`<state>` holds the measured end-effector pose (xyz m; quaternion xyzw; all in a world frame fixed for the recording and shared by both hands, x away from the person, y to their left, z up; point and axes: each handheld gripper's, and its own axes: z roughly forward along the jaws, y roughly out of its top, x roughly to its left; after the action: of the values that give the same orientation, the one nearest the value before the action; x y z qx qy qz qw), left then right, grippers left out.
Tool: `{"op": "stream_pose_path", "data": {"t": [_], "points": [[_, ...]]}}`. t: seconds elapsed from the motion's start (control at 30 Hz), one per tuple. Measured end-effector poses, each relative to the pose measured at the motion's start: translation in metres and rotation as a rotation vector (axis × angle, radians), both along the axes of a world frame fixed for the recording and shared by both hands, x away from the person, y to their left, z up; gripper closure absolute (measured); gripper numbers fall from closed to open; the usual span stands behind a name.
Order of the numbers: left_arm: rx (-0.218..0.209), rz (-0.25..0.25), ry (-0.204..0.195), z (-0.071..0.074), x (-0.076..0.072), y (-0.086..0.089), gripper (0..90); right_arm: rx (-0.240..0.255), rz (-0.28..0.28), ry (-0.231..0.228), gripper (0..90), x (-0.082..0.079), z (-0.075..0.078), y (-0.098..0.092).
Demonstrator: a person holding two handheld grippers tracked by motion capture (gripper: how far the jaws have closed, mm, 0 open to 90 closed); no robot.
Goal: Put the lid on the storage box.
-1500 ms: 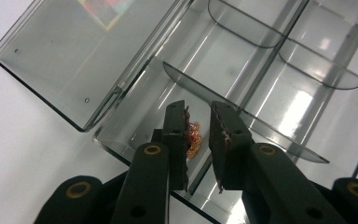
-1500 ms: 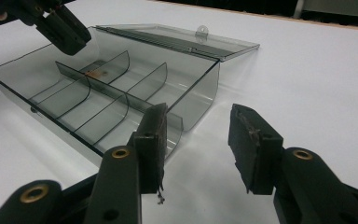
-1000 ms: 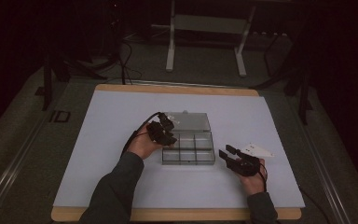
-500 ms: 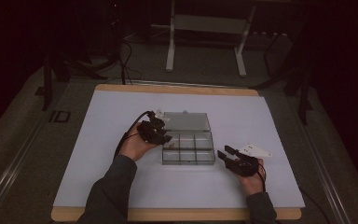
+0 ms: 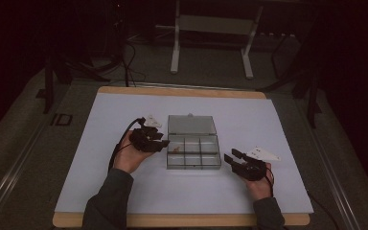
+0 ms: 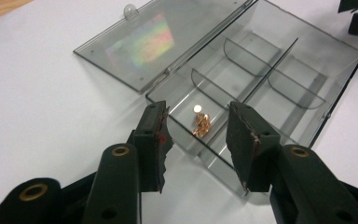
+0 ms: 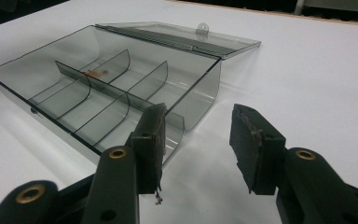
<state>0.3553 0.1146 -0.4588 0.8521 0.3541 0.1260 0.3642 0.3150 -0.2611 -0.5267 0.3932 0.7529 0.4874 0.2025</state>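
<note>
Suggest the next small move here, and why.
Probably draw the left gripper farther off the box: its jaws have just been opening with nothing between them, and the small copper pieces already lie in a corner compartment. The lid lies open.

surface: white table | on it: open clear compartment box
</note>
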Motion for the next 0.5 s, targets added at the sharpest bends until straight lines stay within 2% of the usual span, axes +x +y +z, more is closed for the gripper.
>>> {"op": "stream_pose_path", "data": {"t": [0.13, 0.3, 0.5], "points": [[-0.002, 0.004, -0.010, -0.003, -0.007, 0.004, 58.6, 0.000, -0.001, 0.011, 54.8, 0.001, 0.000, 0.000], [-0.030, 0.017, 0.004, -0.010, -0.011, 0.005, 57.8, -0.004, 0.019, 0.038, 54.4, 0.002, 0.001, 0.004], [-0.044, 0.023, 0.007, -0.016, -0.018, 0.004, 56.3, -0.017, 0.035, 0.043, 53.2, 0.008, 0.008, 0.011]]}}
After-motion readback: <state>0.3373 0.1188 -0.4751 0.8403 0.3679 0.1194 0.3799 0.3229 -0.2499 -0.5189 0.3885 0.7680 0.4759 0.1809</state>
